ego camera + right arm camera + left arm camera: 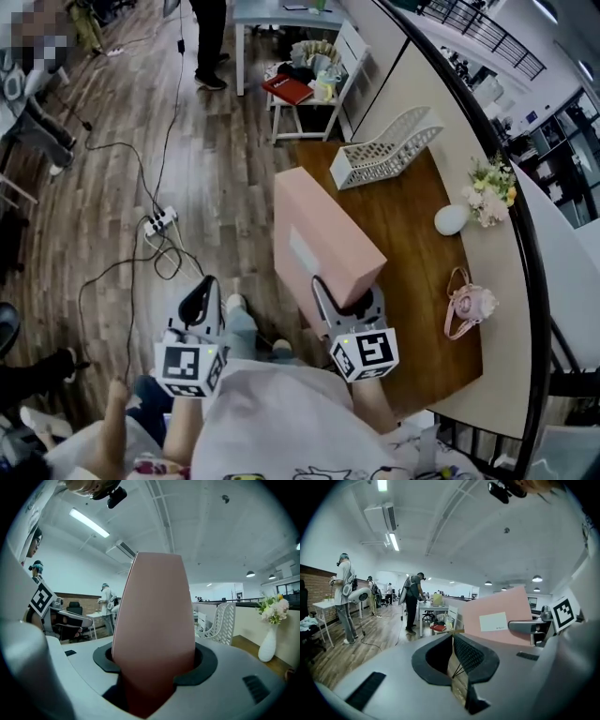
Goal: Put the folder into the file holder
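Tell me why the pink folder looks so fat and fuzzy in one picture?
Right gripper view: the wide-angle lens sits close to the pink folder, so it bulges and blurs. Left gripper view: it looks flat and sharper; the corners go dark. Head view: sharp, but straight lines curve near the edges.

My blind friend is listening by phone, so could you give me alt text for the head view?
The right gripper holds a pink folder above the near edge of a wooden table, and a white file holder stands at the table's far end. The left gripper is empty, over the floor.
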`<state>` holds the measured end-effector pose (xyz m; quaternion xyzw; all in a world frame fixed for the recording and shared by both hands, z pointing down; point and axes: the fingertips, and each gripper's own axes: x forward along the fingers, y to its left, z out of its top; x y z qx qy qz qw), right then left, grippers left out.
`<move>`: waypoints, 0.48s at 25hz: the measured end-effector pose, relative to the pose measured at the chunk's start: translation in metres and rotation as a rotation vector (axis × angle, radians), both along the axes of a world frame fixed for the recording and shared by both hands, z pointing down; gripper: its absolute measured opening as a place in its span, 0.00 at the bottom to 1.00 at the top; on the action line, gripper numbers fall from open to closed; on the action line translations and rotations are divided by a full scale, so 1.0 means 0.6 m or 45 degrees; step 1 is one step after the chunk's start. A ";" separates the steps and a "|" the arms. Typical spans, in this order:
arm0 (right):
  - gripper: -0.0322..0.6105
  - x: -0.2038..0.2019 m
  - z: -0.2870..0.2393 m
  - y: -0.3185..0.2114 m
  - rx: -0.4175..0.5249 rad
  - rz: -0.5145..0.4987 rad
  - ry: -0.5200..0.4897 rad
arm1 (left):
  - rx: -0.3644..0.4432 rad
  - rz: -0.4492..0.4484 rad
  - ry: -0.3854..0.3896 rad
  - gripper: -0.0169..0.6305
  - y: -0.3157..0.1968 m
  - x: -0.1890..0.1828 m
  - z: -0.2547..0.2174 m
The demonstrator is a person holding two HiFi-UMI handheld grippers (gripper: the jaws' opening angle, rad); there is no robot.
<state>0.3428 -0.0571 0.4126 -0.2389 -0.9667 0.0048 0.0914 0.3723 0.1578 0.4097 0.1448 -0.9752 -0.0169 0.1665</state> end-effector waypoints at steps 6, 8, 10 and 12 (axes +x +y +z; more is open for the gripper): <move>0.47 -0.108 -0.010 0.058 0.024 0.054 -0.009 | 0.004 0.068 -0.029 0.05 0.059 -0.116 -0.009; 0.47 -0.137 -0.008 0.075 0.030 0.073 -0.002 | -0.010 0.080 -0.024 0.05 0.083 -0.147 -0.003; 0.47 -0.160 -0.005 0.090 0.028 0.088 0.008 | -0.020 0.087 -0.022 0.05 0.104 -0.173 0.001; 0.47 -0.176 -0.002 0.104 0.026 0.100 0.017 | -0.007 0.094 -0.027 0.05 0.121 -0.192 0.002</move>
